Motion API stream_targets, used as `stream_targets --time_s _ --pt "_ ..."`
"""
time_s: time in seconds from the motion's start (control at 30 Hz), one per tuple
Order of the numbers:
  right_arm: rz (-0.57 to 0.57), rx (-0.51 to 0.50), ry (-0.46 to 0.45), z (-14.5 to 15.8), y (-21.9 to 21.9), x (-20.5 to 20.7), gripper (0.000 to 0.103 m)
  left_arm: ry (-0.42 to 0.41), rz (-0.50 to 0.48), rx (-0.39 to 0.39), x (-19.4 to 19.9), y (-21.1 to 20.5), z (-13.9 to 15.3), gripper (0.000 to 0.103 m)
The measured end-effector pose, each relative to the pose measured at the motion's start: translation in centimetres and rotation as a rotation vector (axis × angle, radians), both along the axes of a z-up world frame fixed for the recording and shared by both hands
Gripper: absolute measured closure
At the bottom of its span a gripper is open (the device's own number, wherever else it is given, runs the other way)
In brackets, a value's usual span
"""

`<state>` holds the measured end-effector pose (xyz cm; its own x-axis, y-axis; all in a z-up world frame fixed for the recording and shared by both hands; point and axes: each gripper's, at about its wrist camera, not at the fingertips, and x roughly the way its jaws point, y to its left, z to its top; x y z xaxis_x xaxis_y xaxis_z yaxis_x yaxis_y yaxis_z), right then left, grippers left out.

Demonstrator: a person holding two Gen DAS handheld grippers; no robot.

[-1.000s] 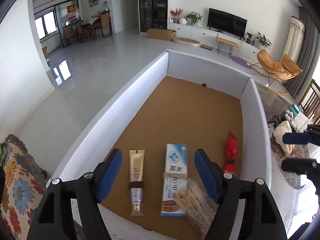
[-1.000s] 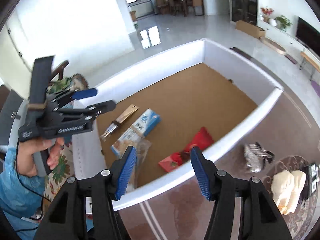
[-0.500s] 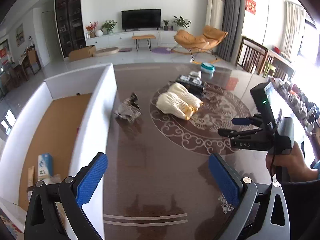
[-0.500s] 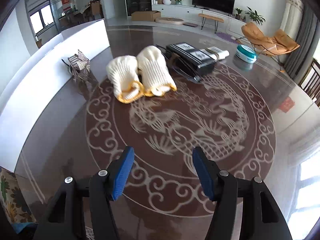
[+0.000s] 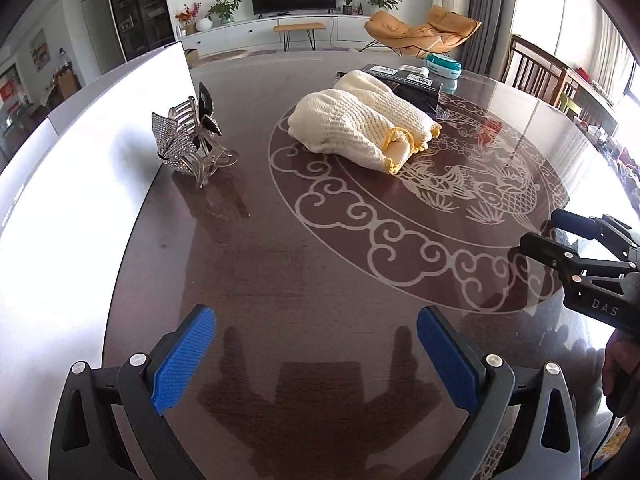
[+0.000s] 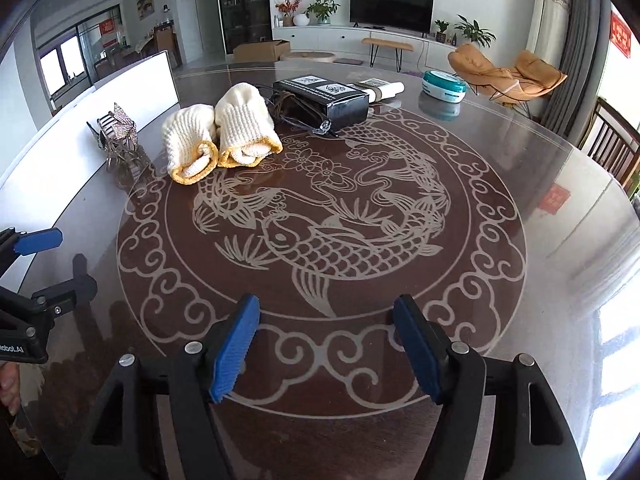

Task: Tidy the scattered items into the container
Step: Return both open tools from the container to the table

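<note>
Several items, a hair clip [image 5: 188, 136], rolled gloves [image 5: 360, 128] and probably more, await on the desk [image 5: 304, 264] beside the container [image 5: 72, 184], while the left gripper [image 5: 316, 356] gapes wide and empty and the right gripper [image 6: 326, 354], its jaws just opening, holds nothing.

Table [image 6: 500, 208] bare betw. grippers & items, open approach. Box wall [image 5: 60, 200] blocks left side; hair clip [image 5: 188, 138] just beside it. Gloves [image 6: 216, 136] mid-table, black box [image 6: 324, 96] touching behind.

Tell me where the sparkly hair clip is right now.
The hair clip stands on the dark table, at the left in both views, beside the white container wall and left of the rolled cream gloves.
</note>
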<state>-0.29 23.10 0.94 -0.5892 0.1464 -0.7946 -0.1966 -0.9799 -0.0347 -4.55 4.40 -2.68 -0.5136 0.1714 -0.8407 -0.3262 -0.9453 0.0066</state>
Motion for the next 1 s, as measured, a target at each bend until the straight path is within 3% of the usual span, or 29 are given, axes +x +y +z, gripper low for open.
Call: stream_targets --time_s 0.33,1.0 --pt "-0.008 -0.004 0.002 -0.3 0.1 -0.1 0.023 0.001 0.014 0.024 -1.5 0.1 -1.0 0.0" --pt "-0.006 -0.004 0.001 -0.3 0.1 -0.1 0.022 0.026 0.014 0.035 -1.5 0.1 -1.3 0.0"
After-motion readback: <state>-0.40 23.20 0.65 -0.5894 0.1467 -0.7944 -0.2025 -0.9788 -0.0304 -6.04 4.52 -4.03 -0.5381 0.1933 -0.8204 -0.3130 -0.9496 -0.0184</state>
